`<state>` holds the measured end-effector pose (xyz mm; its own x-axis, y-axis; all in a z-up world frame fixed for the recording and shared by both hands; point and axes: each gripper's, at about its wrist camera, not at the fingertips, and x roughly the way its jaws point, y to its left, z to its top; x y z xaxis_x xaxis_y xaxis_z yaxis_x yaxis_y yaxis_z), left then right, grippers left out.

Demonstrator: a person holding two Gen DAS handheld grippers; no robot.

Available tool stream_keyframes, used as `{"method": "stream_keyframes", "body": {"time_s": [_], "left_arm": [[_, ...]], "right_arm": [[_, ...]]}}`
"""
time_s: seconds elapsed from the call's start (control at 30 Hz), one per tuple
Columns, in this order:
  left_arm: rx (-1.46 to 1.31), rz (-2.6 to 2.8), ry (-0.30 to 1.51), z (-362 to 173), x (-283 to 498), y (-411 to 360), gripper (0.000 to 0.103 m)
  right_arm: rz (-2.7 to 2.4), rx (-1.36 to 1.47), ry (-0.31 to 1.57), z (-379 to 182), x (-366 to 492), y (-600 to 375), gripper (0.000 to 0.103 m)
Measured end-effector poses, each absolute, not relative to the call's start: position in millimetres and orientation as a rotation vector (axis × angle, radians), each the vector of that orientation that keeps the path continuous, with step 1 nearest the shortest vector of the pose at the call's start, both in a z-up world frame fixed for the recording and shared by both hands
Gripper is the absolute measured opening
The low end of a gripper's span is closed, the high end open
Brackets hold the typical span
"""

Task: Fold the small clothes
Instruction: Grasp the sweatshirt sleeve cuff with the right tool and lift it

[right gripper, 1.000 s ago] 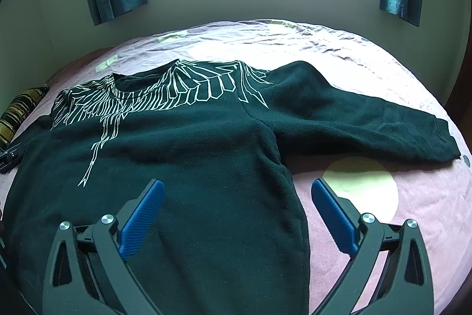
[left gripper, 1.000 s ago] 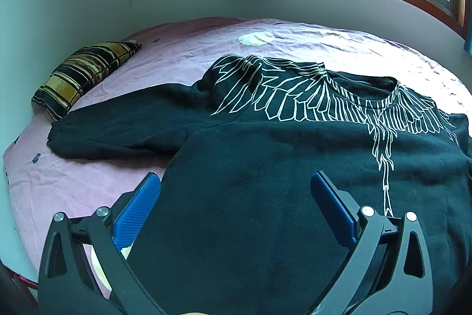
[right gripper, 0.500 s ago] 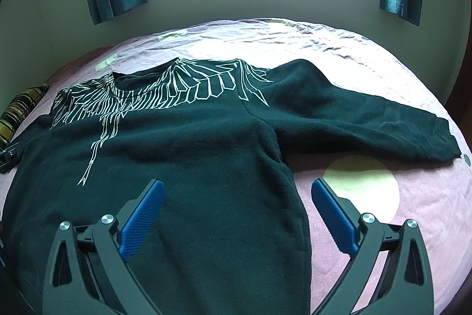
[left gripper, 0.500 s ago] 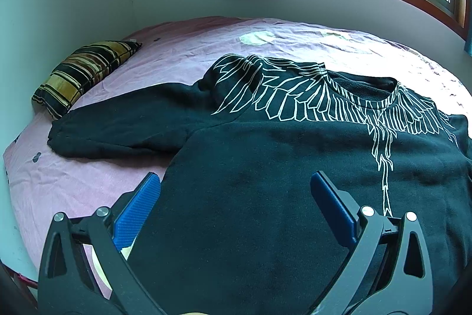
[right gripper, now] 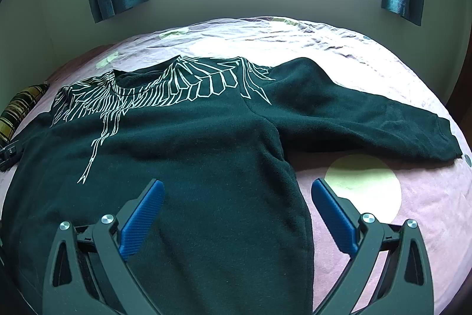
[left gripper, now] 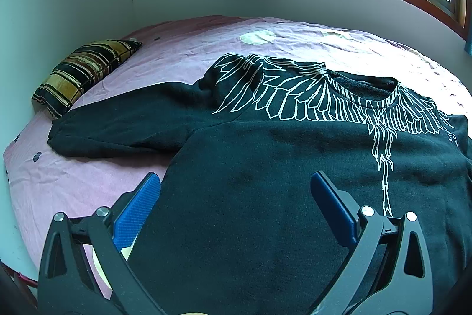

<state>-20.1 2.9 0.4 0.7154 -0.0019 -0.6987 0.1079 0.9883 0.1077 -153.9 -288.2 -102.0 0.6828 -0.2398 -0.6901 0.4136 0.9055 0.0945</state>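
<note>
- Left gripper [left gripper: 233, 185]: jaws spread wide, holding nothing. The blue pads hang above the sweatshirt's left side edge, one pad over the bedsheet, the other over the black fabric. No contact with the cloth is visible.
- Right gripper [right gripper: 236, 186]: jaws likewise spread wide and empty. They straddle the sweatshirt's right side edge, one pad over the body panel, the other over the sheet.
- Change over the last second: none detectable. Both grippers sit in the same pose against the garment as in the two earlier frames of each view, and no crease or edge of the cloth has shifted.
- Sweatshirt [left gripper: 265, 167] [right gripper: 191, 143]: lies flat, front up, on the bed [left gripper: 88, 182] [right gripper: 368, 241], white wing print across the shoulders, collar toward the window. Both sleeves extend sideways, the left sleeve [left gripper: 118, 129] toward the striped pillow [left gripper: 82, 70], the right sleeve [right gripper: 368, 120] toward the far bed edge.
- Meaning for the task: judged from this layout, folding has not begun; the garment is spread and ready. The static pose suggests a pause before the first grasp.
- Probable next requirement: lower each gripper onto a sleeve or side edge and pinch a single layer before folding inward. The fleece looks thick, so a shallow bite may slip.
</note>
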Motion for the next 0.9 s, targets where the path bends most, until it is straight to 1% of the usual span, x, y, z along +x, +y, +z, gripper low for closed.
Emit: {"method": "stream_keyframes", "body": {"time_s": [0.33, 0.5, 0.63, 0.73, 0.9], "left_arm": [[0.122, -0.043, 0.769, 4, -16, 11, 0.101], [0.117, -0.037, 0.776, 3, -11, 18, 0.101], [0.099, -0.034, 0.773, 2, -7, 24, 0.101], [0.084, -0.037, 0.776, 0, -4, 30, 0.101], [0.053, -0.031, 0.797, -4, 3, 37, 0.101]], "right_arm": [[-0.361, 0.270, 0.723, -100, -156, -292, 0.099], [-0.326, 0.408, 0.675, -91, -171, -326, 0.099], [-0.385, 0.558, 0.585, -80, -205, -386, 0.099], [-0.497, 0.681, 0.484, -77, -248, -448, 0.099], [-0.686, 0.932, 0.352, -107, -317, -557, 0.097]]}}
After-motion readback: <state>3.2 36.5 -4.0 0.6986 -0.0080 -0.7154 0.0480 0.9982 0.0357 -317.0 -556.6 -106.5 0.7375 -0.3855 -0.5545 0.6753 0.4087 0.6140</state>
